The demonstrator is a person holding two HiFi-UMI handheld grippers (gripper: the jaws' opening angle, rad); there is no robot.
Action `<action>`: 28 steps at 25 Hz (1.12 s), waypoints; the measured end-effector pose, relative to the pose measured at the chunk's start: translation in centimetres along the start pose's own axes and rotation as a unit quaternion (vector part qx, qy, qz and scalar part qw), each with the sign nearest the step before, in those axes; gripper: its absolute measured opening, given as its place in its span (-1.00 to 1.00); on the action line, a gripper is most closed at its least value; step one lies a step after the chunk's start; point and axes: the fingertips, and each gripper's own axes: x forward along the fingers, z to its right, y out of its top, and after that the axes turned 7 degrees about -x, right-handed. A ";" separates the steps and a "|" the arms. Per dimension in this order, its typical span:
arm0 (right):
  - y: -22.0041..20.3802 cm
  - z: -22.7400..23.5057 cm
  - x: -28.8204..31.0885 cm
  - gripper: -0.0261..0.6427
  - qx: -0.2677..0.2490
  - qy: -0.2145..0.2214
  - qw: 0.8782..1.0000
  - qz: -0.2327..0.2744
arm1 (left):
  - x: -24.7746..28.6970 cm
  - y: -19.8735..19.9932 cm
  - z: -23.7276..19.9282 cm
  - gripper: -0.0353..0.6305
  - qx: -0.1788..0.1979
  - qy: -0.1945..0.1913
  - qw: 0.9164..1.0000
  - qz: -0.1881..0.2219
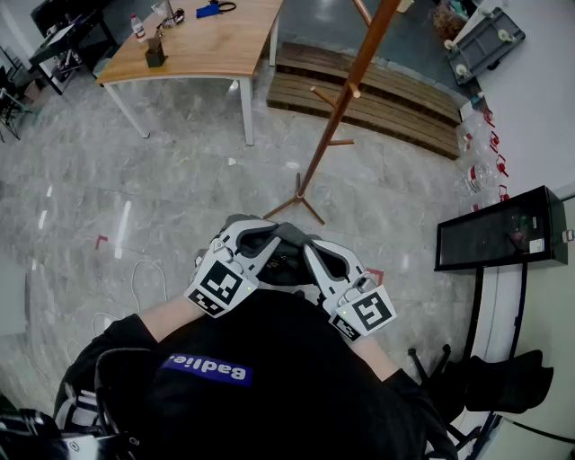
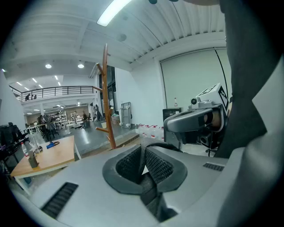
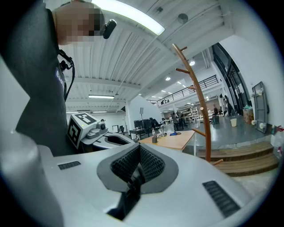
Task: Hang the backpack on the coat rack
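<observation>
Grey floor [image 1: 180,198], coat rack [image 1: 337,121], table [image 1: 211,45], perhaps pallets [image 1: 377,94]

We see the left tongs [image 2: 143,153] and right tongs [image 3: 139,148] in matt grey plastic, their pads [image 2: 158,166] black ribbed rubber. At twelve o'clock the coat rack [image 1: 346,99] is smooth reddish-brown wood. The desk [image 1: 207,40] at eleven o'clock has a pale satin wood top on white painted legs. The floor [image 1: 180,180] is glossy grey marbled stone.

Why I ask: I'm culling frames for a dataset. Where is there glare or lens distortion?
Head view: evenly lit, sharp, a pale glare streak on the floor. Left gripper view: fisheye, black corners, ceiling light blown out. Right gripper view: same fisheye bows the coat rack; ceiling light overexposed.
</observation>
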 end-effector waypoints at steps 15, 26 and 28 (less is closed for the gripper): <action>0.6 1.6 -0.8 -0.91 0.001 0.005 1.000 0.017 | 1.5 1.4 0.0 -0.79 0.009 0.008 1.000 0.008; 1.0 4.8 -3.5 -0.91 0.011 0.041 0.998 0.048 | 3.7 2.2 -1.4 -0.79 0.013 0.054 0.998 0.026; 0.6 4.9 -3.2 -0.91 0.012 0.049 0.998 0.043 | 3.8 2.1 -2.0 -0.79 0.009 0.062 0.998 0.026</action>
